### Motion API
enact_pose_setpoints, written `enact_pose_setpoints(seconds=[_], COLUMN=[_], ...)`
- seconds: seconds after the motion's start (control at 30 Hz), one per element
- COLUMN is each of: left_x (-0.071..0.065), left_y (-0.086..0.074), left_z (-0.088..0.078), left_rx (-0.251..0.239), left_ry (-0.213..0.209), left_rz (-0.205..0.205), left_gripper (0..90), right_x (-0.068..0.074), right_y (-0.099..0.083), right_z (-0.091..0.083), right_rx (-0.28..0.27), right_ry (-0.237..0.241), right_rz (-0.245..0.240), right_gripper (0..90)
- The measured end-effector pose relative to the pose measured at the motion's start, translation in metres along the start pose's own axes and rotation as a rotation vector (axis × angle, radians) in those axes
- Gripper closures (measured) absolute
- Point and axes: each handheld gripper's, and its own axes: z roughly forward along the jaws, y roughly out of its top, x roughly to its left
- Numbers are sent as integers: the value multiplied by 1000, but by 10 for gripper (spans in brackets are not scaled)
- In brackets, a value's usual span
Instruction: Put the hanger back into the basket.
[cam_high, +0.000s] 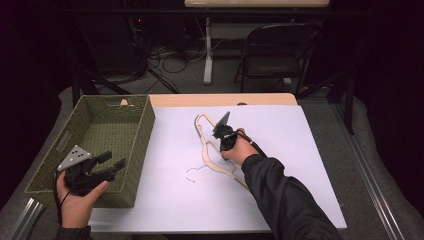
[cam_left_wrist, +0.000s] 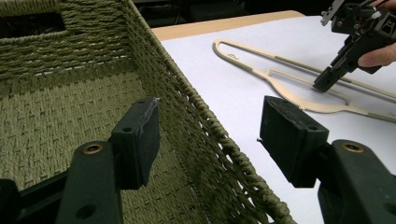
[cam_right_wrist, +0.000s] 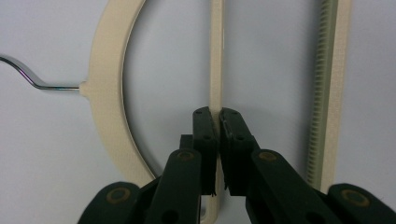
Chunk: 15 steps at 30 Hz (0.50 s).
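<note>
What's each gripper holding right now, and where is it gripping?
The right gripper is shut on the hanger, pinching its thin inner bar. The left gripper is open and holds nothing.

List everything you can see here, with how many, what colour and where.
clothes hanger: one, cream with a metal hook, flat on the white sheet
woven basket: one, olive green, at the table's left edge
white sheet: one, covering most of the table
table: one, light wood, bare strip along the far edge
folding chair: one, black, behind the table
cables: several, dark, on the floor beyond the table
left hand-held gripper: one, black, jaws open over the basket
right hand-held gripper: one, black, jaws shut on the hanger's thin inner bar
</note>
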Motion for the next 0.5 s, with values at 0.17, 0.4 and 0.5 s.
enact_pose_setpoints(seconds=[0.17, 0.4, 0.5], left_x=[-1, -4, -7], left_y=[0, 2, 3], left_z=[0, -1, -1], left_rx=[0, -5, -6], left_ry=[-5, -13, -16], left_rz=[4, 14, 20], left_gripper=[384, 390, 391], right_x=[0, 2, 3], right_y=[-2, -8, -12], right_z=[-2, -12, -17], right_rx=[-18, -8, -17], right_ry=[19, 32, 51], right_rz=[-6, -60, -68], right_gripper=[858, 858, 858])
